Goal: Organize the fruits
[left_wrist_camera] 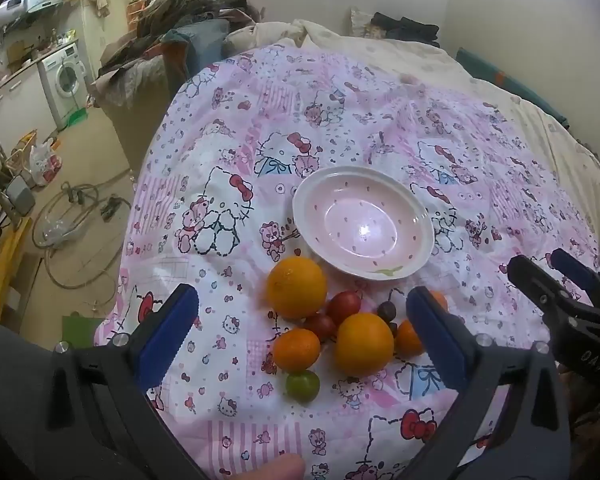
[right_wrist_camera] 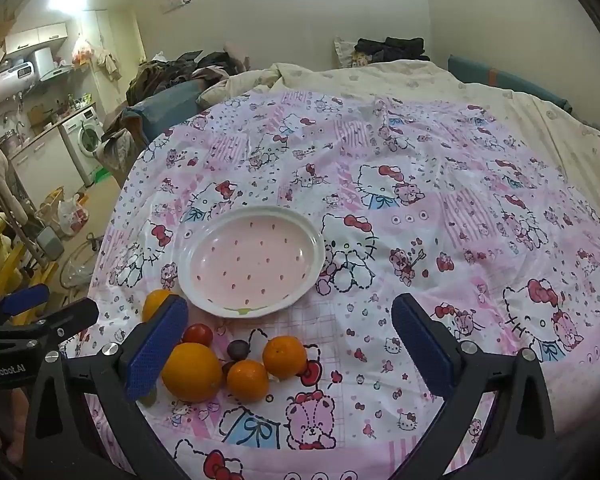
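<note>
A pink dotted plate (left_wrist_camera: pixel 320 188) (right_wrist_camera: pixel 204 240) lies empty on the Hello Kitty cloth. Just in front of it sits a cluster of fruit: a large orange (left_wrist_camera: pixel 296 287), another orange (left_wrist_camera: pixel 365 344) (right_wrist_camera: pixel 192 372), small tangerines (left_wrist_camera: pixel 297 350) (right_wrist_camera: pixel 285 357) (right_wrist_camera: pixel 247 380), red tomatoes (left_wrist_camera: pixel 343 306) (right_wrist_camera: pixel 197 334), a dark grape (left_wrist_camera: pixel 386 311) (right_wrist_camera: pixel 237 349) and a green fruit (left_wrist_camera: pixel 303 386). My left gripper (left_wrist_camera: pixel 300 336) is open, its fingers on either side of the cluster, above it. My right gripper (right_wrist_camera: pixel 290 344) is open too, just right of the fruit, and shows in the left wrist view (left_wrist_camera: pixel 540 268).
The Hello Kitty cloth (left_wrist_camera: pixel 380 120) covers a bed. Piled clothes (left_wrist_camera: pixel 188 12) lie at the far side. To the left the floor (left_wrist_camera: pixel 80 168) has hoses, bags and a washing machine (left_wrist_camera: pixel 66 80). A cream quilt (right_wrist_camera: pixel 420 76) lies beyond the cloth.
</note>
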`<state>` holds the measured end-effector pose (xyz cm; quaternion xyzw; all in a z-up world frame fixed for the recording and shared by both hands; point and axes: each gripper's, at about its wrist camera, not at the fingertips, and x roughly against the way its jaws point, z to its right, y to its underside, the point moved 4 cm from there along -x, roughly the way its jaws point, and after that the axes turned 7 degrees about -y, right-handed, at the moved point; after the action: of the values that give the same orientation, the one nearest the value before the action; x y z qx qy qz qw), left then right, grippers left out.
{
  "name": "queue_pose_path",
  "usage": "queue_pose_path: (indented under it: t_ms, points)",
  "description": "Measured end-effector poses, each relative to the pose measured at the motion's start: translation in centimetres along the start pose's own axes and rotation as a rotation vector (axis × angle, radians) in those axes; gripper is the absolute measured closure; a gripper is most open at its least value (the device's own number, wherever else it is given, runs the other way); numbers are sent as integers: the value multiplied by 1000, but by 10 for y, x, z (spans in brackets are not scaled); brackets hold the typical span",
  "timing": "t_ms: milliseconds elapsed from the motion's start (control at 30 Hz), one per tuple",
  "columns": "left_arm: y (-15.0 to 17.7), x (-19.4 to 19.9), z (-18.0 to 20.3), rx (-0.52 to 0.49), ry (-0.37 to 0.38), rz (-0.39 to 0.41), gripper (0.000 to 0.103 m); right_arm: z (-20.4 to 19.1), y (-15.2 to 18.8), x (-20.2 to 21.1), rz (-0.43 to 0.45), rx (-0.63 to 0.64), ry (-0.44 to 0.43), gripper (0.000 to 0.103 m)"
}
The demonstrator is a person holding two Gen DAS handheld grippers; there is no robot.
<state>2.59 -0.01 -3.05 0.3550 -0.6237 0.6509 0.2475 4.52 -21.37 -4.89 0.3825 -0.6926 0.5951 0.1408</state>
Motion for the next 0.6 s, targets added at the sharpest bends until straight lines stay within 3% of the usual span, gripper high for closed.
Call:
queue_pose_path:
  t_ms: [600]
  points:
    - [-1, -2, -3, 10, 9, -5, 0, 2, -1, 1, 10, -15, -15, 0]
